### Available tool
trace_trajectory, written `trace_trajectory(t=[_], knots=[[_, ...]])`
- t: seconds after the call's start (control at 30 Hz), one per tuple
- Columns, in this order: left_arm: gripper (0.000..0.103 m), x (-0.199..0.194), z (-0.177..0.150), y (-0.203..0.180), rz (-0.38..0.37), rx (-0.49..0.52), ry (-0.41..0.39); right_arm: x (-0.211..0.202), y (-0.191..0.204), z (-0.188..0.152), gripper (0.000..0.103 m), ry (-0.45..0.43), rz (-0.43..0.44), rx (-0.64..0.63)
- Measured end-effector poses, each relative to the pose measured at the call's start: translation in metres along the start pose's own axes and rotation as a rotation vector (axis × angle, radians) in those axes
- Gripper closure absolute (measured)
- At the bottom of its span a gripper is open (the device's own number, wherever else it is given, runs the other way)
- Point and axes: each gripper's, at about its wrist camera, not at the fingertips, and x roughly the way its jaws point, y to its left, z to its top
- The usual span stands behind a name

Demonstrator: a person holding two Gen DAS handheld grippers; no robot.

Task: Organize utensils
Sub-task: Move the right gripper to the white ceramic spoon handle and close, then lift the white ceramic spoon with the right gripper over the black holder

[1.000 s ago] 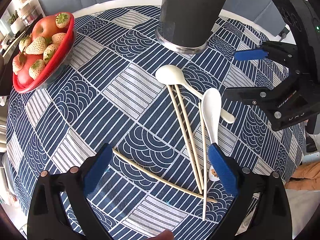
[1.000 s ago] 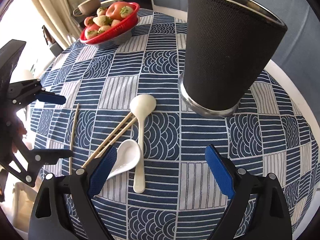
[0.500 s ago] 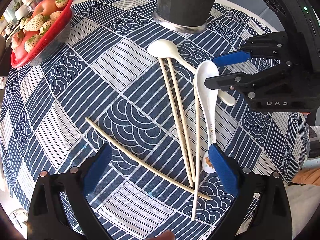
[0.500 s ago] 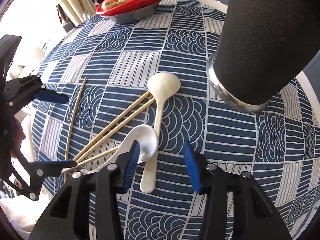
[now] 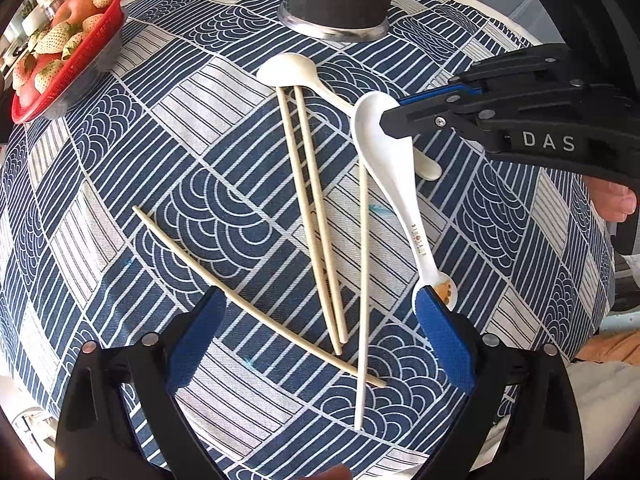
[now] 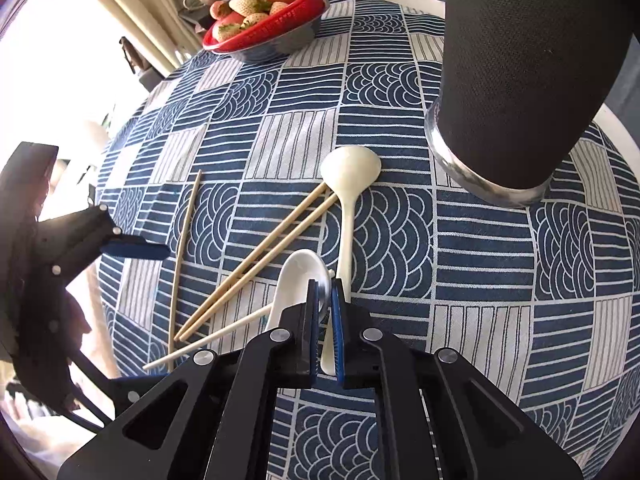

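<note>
A white ceramic spoon (image 5: 396,184) lies among several pale chopsticks (image 5: 312,208) on the patterned tablecloth. My right gripper (image 6: 325,300) is shut on the rim of the white spoon's bowl (image 6: 298,280); it also shows in the left wrist view (image 5: 394,114). A cream spoon (image 6: 348,184) lies beside it, partly under it. A tall black holder cup (image 6: 520,68) stands at the far side. My left gripper (image 5: 320,344) is open and empty, low over the near ends of the chopsticks.
A red bowl of strawberries and an apple (image 5: 60,56) sits at the table's far left edge. The round table's white rim (image 5: 460,12) curves behind the holder cup. One chopstick (image 5: 248,292) lies apart, slanting under my left fingers.
My right gripper moved down onto the white spoon and closed on its bowl rim. My left gripper edged forward over the chopsticks and stayed open.
</note>
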Motion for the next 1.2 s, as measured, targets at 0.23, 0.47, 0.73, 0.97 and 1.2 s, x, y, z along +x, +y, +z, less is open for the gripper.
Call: trace_trajectory(t=[0.23,0.47,0.73,0.97,1.2], knots=[[0.028,0.004,0.010,-0.023,-0.067,-0.011,-0.008,-0.008,-0.001,-0.006,0.098,-0.024,0.015,0.035],[0.034,0.007,0.027,-0.046,-0.108,0.011,-0.002,-0.023,-0.004,-0.006,0.098,-0.085,0.046,0.076],[0.087,0.003,0.038,-0.032,-0.099,-0.032,0.026,-0.043,-0.013,-0.004,0.098,-0.161,0.111,0.145],[0.089,-0.012,0.054,-0.027,-0.095,-0.001,0.015,-0.064,-0.018,-0.003,0.098,-0.217,0.105,0.176],[0.089,-0.038,0.067,-0.025,-0.084,0.071,-0.027,-0.091,-0.014,0.007,0.098,-0.276,0.084,0.192]])
